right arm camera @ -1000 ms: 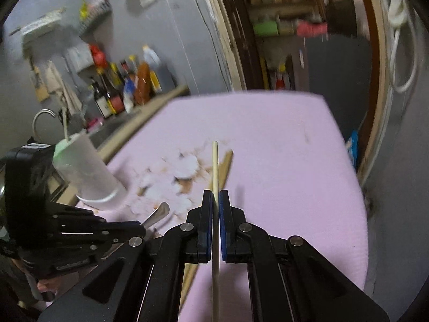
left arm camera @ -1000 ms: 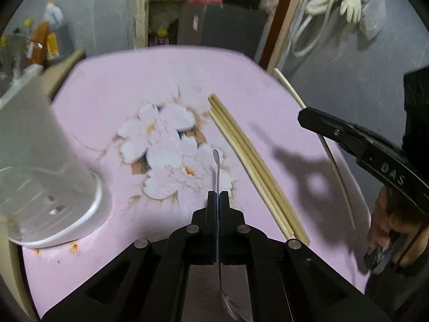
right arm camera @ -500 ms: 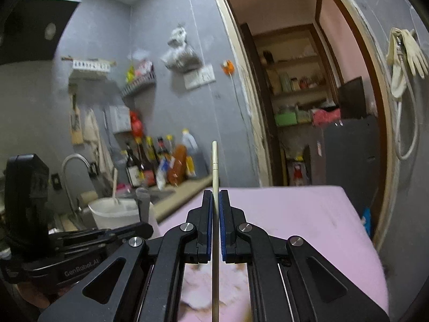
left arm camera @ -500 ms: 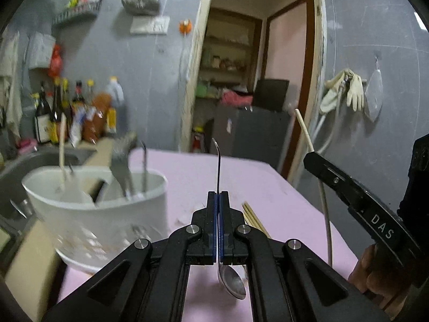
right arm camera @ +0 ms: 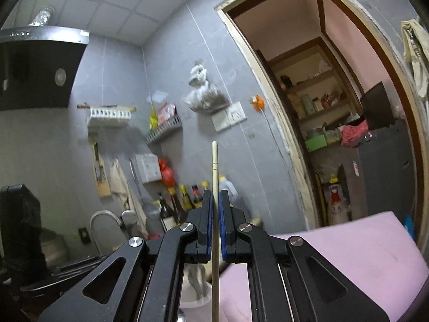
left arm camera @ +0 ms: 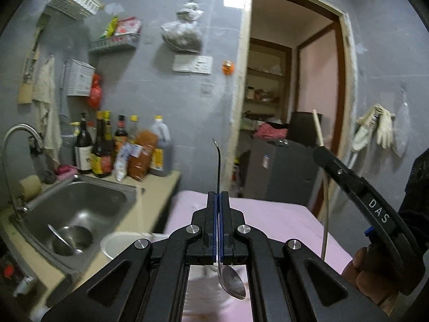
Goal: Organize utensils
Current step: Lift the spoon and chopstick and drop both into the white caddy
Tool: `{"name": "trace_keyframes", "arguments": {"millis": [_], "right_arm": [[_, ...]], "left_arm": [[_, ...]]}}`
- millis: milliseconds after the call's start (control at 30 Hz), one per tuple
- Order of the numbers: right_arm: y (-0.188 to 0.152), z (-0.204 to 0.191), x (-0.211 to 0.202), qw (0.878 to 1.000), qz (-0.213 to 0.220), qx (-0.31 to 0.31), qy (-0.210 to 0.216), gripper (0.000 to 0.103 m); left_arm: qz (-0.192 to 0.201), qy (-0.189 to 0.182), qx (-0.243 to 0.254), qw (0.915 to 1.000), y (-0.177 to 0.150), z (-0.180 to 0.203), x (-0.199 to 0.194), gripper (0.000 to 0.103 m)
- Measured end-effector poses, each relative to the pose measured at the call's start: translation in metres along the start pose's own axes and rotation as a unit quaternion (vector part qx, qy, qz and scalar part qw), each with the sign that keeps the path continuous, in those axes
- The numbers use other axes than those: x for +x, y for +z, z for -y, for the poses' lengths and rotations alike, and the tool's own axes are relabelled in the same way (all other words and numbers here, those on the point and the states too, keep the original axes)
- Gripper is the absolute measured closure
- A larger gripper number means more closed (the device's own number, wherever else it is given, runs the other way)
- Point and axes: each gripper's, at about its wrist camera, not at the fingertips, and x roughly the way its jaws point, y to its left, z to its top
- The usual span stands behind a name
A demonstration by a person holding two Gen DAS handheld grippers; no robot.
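My left gripper [left arm camera: 218,197] is shut on a metal spoon [left arm camera: 232,281], held upright with the handle up and the bowl hanging below the jaws. The white utensil holder [left arm camera: 120,244] sits low, just left of and below the gripper, mostly hidden by it. My right gripper [right arm camera: 215,198] is shut on a wooden chopstick [right arm camera: 214,166], also upright; it shows at the right of the left wrist view [left arm camera: 319,150]. In the right wrist view the holder's rim [right arm camera: 193,299] with a utensil in it shows below the jaws.
A pink tablecloth [left arm camera: 281,217] covers the table. A steel sink [left arm camera: 75,212] holding a metal bowl lies at the left, with a tap [left arm camera: 18,134] and several bottles [left arm camera: 107,147] on the counter. An open doorway [left arm camera: 292,107] is behind.
Both grippers have lifted and tilted up from the table, carrying the spoon and the chopstick. The holder has dropped from the centre-left to the lower edge of both views.
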Motion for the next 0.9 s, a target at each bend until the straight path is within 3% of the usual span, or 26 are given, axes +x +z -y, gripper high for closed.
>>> {"name": "trace_keyframes", "arguments": {"millis": [333, 633, 900], "right_arm": [[0.001, -0.022, 0.049, 0.999, 0.038, 0.013, 0.016, 0.100], [-0.023, -0.024, 0.070, 1.000, 0.025, -0.010, -0.007, 0.100], [-0.045, -0.020, 0.078, 0.999, 0.007, -0.017, -0.038, 0.100]], "left_arm": [[0.031, 0.078, -0.035, 0.9959, 0.025, -0.070, 0.003, 0.103], [0.003, 0.132, -0.033, 0.9906, 0.007, -0.097, 0.028, 0.103], [-0.015, 0.123, -0.012, 0.9922, -0.018, -0.091, 0.048, 0.103]]}}
